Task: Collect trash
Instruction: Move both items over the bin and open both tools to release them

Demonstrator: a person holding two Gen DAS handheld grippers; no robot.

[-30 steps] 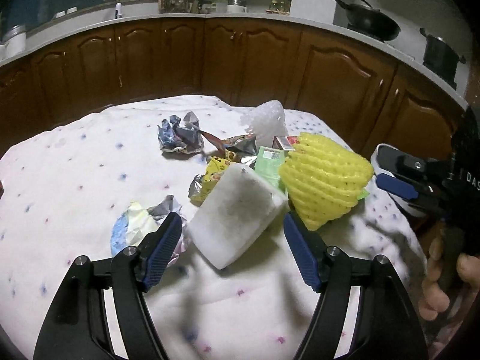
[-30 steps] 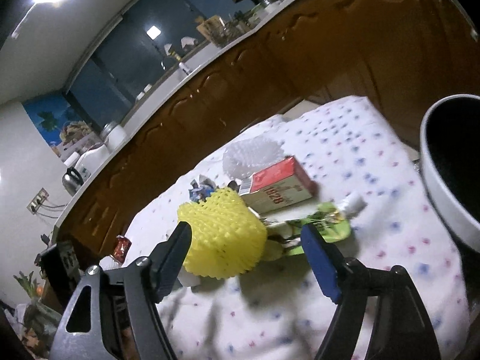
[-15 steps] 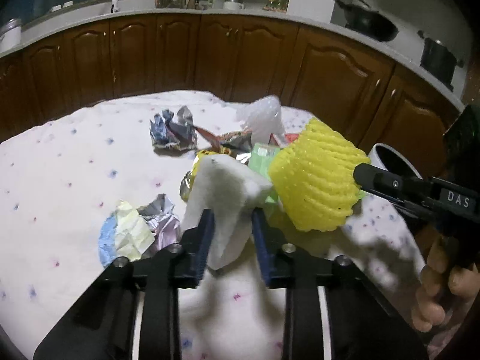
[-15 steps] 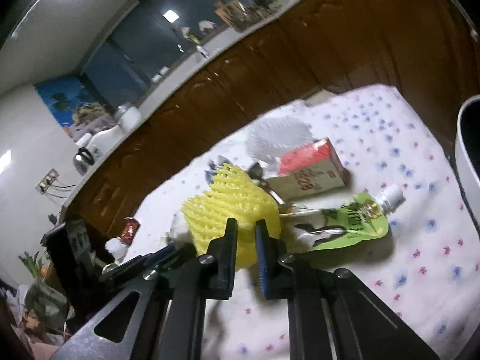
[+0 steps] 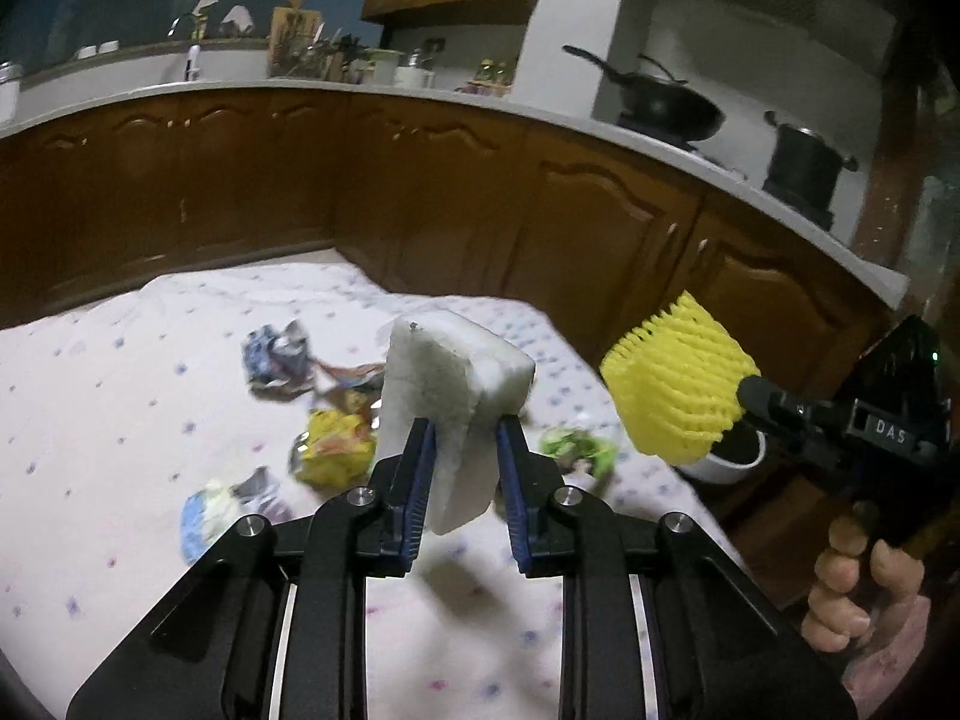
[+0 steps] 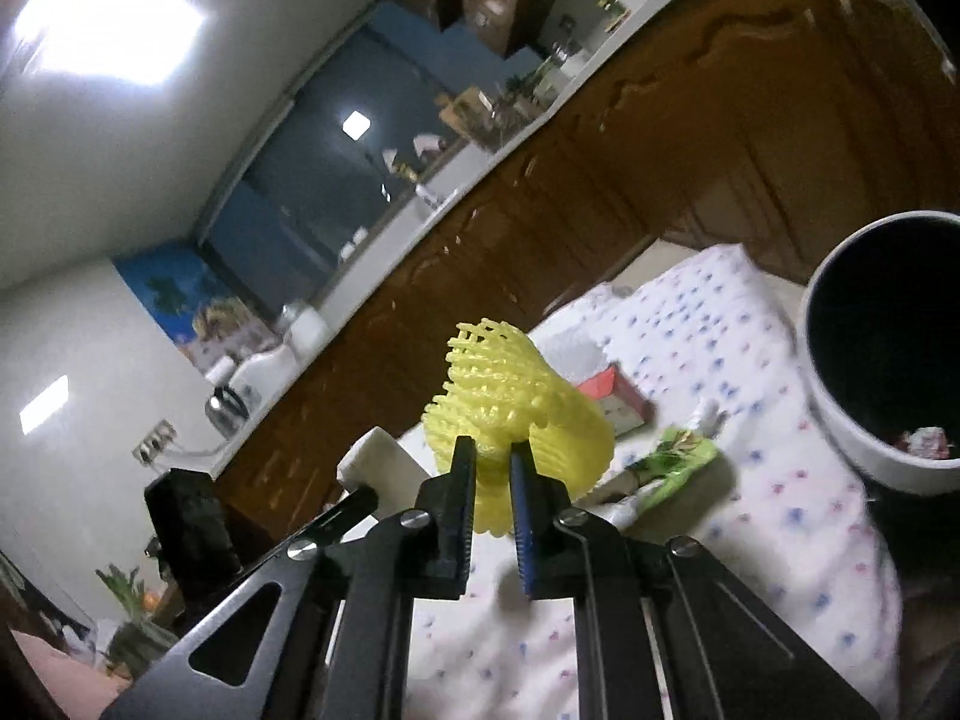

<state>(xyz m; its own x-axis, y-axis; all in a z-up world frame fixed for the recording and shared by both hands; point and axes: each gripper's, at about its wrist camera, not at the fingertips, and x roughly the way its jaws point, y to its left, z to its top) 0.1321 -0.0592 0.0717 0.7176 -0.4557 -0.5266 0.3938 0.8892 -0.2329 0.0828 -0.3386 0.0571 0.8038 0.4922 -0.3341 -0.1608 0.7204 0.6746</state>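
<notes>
My left gripper (image 5: 463,426) is shut on a white foam block (image 5: 450,372), held upright above the dotted tablecloth (image 5: 120,420). To its right, my right gripper (image 5: 757,391) holds a yellow foam net (image 5: 678,396) in the air, with a hand gripping its handle. In the right wrist view the right gripper (image 6: 492,447) pinches the lower edge of the yellow net (image 6: 522,408), and the white block (image 6: 378,462) shows at the left. A white bin (image 6: 864,456) with a dark inside stands at the right table edge and holds a small scrap of trash.
Left on the cloth are a crumpled foil wrapper (image 5: 279,357), a yellow wrapper (image 5: 333,450), a blue and white paper ball (image 5: 210,510), a green pouch (image 6: 678,462) and a red and white carton (image 6: 612,396). Brown cabinets (image 5: 420,192) run behind the table.
Both grippers went from wide open to shut, the left on the white block and the right on the yellow net. Both pieces have been lifted off the cloth.
</notes>
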